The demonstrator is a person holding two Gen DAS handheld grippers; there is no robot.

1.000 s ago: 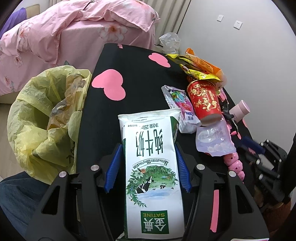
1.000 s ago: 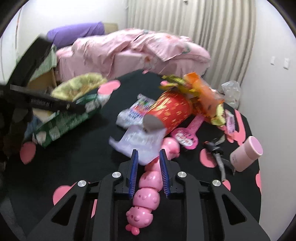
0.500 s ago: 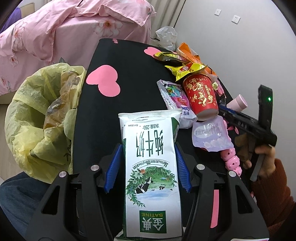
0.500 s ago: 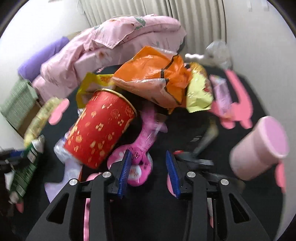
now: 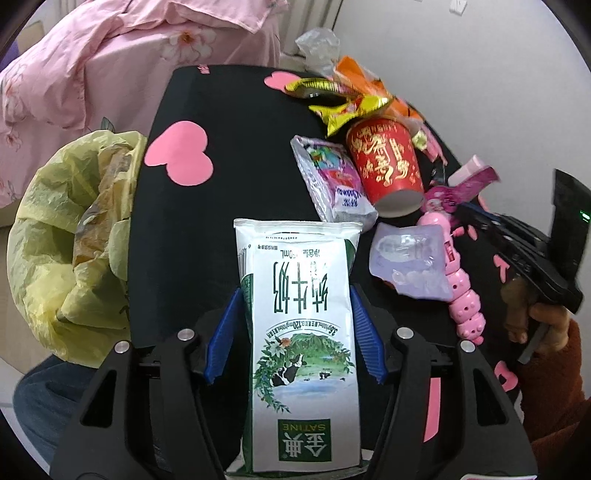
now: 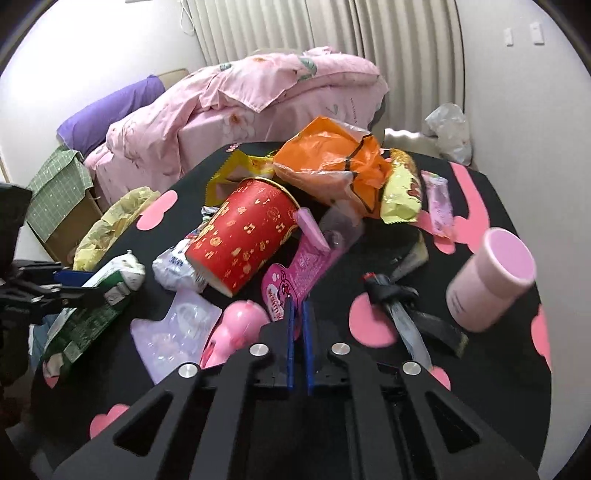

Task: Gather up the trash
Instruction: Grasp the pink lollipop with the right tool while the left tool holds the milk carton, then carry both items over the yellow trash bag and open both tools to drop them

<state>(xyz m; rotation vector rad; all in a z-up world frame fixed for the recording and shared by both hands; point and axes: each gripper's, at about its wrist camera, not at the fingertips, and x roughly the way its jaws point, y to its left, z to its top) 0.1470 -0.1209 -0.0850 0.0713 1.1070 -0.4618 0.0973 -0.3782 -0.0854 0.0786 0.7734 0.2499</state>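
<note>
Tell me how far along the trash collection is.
Early. The yellow bin bag holds some wrappers already. The left gripper carries the milk carton, jaws opening, not yet over the bag; the right gripper is shut on the pink toy card. The red paper cup, orange snack bag and clear blister remain on the table.

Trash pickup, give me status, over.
Left gripper opening around milk carton. Right gripper shut on pink wrapper. Yellow trash bag left, unobstructed.

We see a rumpled pink quilt [image 6: 258,107] on the bed beside a purple pillow [image 6: 110,110], pleated curtains [image 6: 332,33] behind, and a green-checked box [image 6: 59,199] nearby.
</note>
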